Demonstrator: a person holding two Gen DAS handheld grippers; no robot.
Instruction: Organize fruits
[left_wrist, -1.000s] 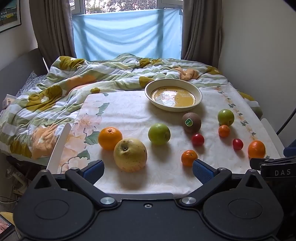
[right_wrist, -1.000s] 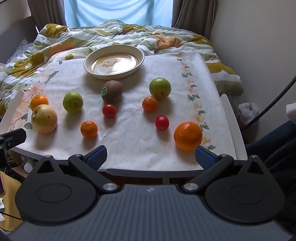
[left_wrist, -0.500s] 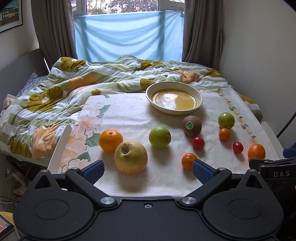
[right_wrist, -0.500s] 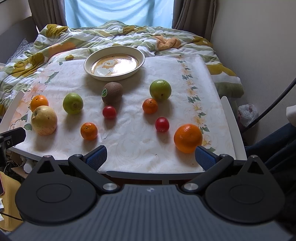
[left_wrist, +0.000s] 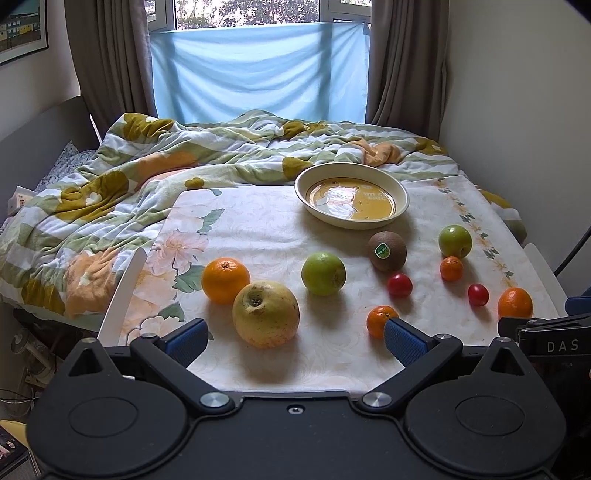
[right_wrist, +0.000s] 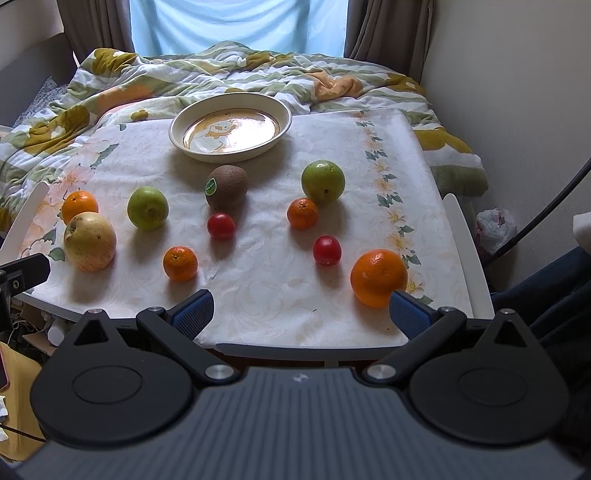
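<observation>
Fruits lie spread on a floral tablecloth (left_wrist: 258, 229). A cream plate (left_wrist: 351, 199) with a yellow centre stands at the back; it also shows in the right wrist view (right_wrist: 229, 126). Near my left gripper (left_wrist: 293, 338), open and empty, lie a large yellow apple (left_wrist: 265, 313), an orange (left_wrist: 225, 280), a green apple (left_wrist: 323, 273) and a small mandarin (left_wrist: 380, 320). My right gripper (right_wrist: 301, 315) is open and empty at the table's front edge, next to a big orange (right_wrist: 378, 277). A kiwi (right_wrist: 226, 186), two red tomatoes (right_wrist: 221, 225) (right_wrist: 327, 250), another mandarin (right_wrist: 302, 213) and a second green apple (right_wrist: 323, 181) lie between.
A rumpled floral quilt (left_wrist: 155, 166) covers the bed behind and left of the table. A wall (right_wrist: 517, 92) runs close along the right side. White chair rails (right_wrist: 463, 236) flank the table edges. Curtains and a window are at the back.
The left gripper has tilted up slightly, so the scene sits a little lower in its view. The right gripper has barely moved. No fruit has moved.
</observation>
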